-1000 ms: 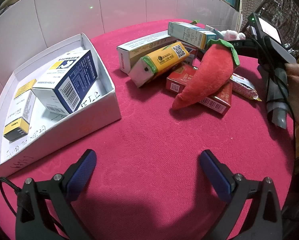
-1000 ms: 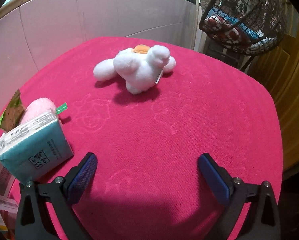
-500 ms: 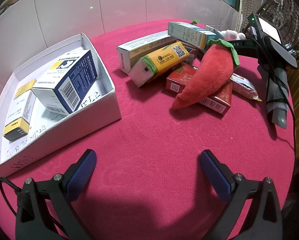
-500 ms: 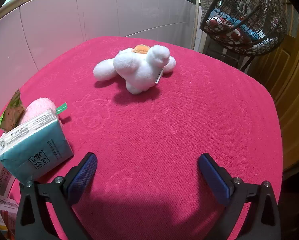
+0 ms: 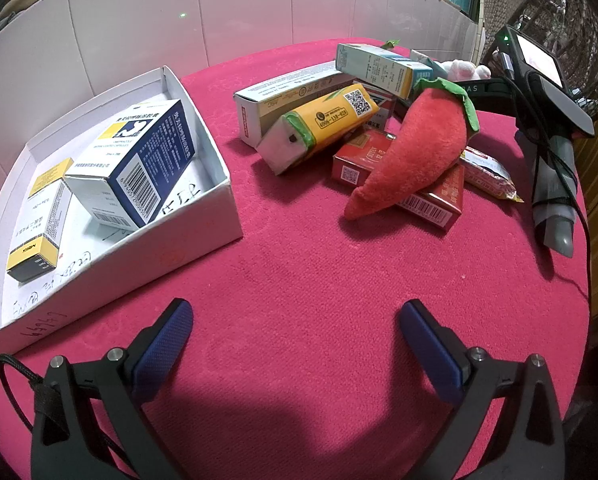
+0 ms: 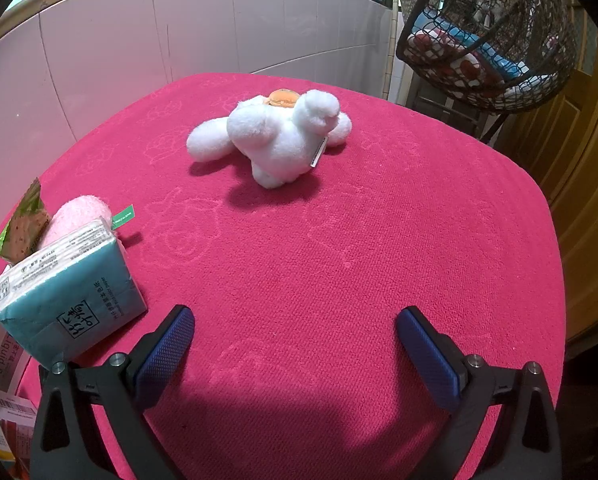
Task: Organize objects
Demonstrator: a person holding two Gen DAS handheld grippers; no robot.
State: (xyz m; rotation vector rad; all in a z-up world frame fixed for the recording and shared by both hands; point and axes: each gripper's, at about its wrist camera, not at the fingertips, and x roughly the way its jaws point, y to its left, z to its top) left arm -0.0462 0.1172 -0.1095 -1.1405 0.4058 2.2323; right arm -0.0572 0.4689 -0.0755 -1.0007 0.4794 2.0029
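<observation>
My left gripper (image 5: 295, 320) is open and empty above the red tablecloth. Ahead left, a white tray (image 5: 203, 216) holds a blue-and-white box (image 5: 139, 160) and a yellow-and-black box (image 5: 39, 224). Ahead right lies a pile: a yellow carton (image 5: 323, 128), a white box (image 5: 291, 96), a teal box (image 5: 375, 66), red boxes (image 5: 431, 196) and a red plush chili (image 5: 411, 156) on top. My right gripper (image 6: 295, 320) is open and empty; it also shows lying on the table in the left wrist view (image 5: 547, 120). A white plush toy (image 6: 275, 136) lies ahead of it.
A teal tissue pack (image 6: 63, 300), a pink plush (image 6: 79, 216) and a snack packet (image 6: 23, 224) lie left of the right gripper. A snack packet (image 5: 487, 176) lies beside the pile. A wire basket (image 6: 495, 36) hangs beyond the table's right edge. A tiled wall runs behind.
The hand that was on the right gripper's handle one second ago has left the left wrist view. Both grippers and all objects stay where they were.
</observation>
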